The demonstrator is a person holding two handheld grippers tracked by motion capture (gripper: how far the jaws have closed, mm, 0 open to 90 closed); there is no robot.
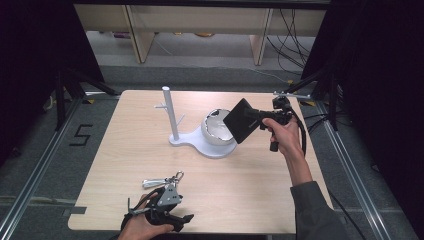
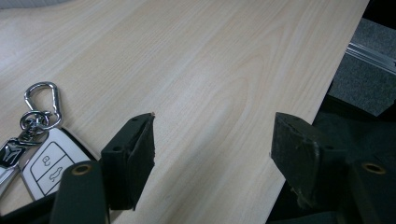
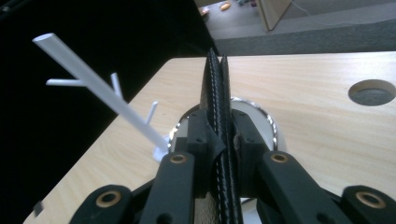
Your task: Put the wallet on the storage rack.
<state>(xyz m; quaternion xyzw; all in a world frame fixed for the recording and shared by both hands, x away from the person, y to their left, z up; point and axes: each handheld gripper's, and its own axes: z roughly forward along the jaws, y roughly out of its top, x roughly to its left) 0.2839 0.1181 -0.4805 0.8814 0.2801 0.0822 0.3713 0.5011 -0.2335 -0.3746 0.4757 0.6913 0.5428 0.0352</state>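
between the clamped fingers of the right gripper [image 3: 219,140], a black wallet [image 3: 215,93] edge-on above the bowl [image 1: 216,129]

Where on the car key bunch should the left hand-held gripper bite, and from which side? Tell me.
Grip the white key fob across its narrow width, coming from above. It lies flat on the table, and its body is the bulkiest, firmest part; the carabiner and rings are thin and loose. The left hand-held gripper is open beside it.
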